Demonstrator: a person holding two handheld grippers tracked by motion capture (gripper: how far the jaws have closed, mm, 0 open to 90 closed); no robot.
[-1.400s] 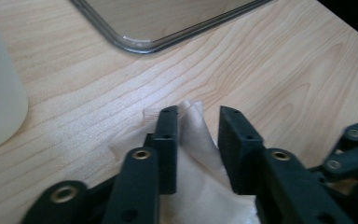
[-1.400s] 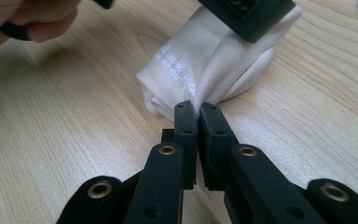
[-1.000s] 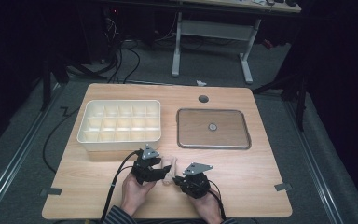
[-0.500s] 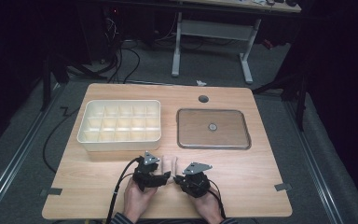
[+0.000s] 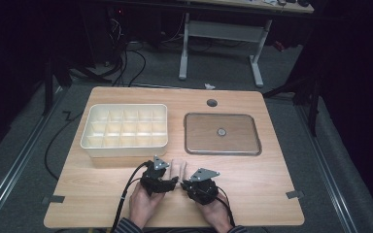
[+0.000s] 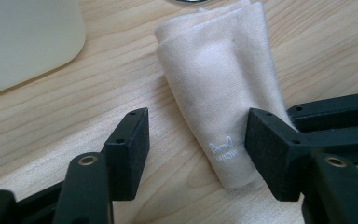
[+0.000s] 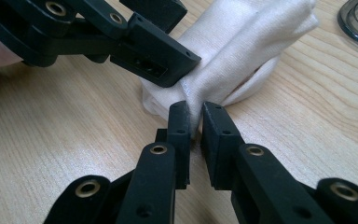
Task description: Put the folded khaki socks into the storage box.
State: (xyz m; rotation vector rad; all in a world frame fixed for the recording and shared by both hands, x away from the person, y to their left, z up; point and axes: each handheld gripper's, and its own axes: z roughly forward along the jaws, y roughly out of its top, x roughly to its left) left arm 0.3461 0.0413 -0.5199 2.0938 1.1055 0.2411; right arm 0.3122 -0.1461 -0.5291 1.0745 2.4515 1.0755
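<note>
Risk: the folded cloth [image 7: 242,60] could be slipping out or unfolding, since the right gripper [image 7: 195,114] is pinching only a thin edge fold and its jaws have just been easing apart. The left gripper [image 6: 193,140] is standing released, jaws straddling the cloth's near end. The cloth is lying on the counter [image 5: 252,184] between both grippers, below the tray [image 5: 222,133].

Cloth's [image 6: 223,88] far end cut off above.
</note>
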